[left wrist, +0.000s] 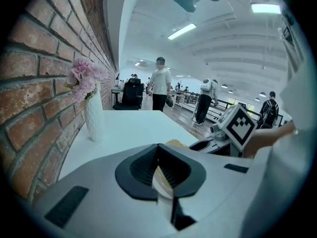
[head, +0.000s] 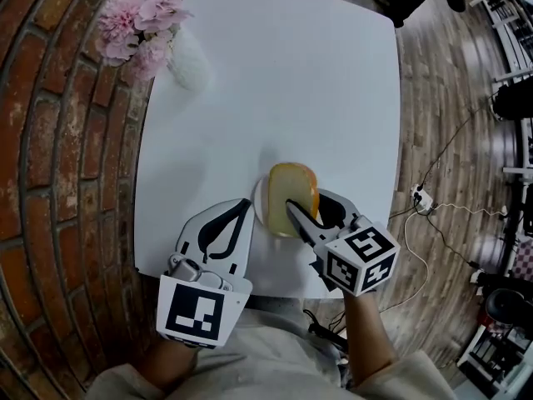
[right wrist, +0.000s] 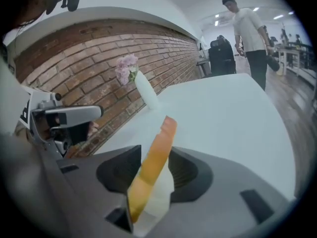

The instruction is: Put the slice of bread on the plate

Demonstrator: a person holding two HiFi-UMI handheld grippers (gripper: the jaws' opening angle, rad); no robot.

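Observation:
A slice of bread (head: 291,192) with an orange-brown crust stands on edge over a small white plate (head: 259,208) near the white table's front edge. My right gripper (head: 304,201) straddles the slice. In the right gripper view the bread (right wrist: 154,163) leans against one pad, with a gap at the other, so the jaws are open. My left gripper (head: 246,206) is at the plate's left side. The left gripper view shows its jaws closed on the thin plate rim (left wrist: 162,183), with the bread (left wrist: 176,144) just behind.
A white vase (head: 188,62) of pink flowers (head: 137,22) stands at the table's far left corner, beside a brick wall (head: 58,140). Cables (head: 433,215) lie on the wooden floor to the right. People (left wrist: 159,86) walk in the background.

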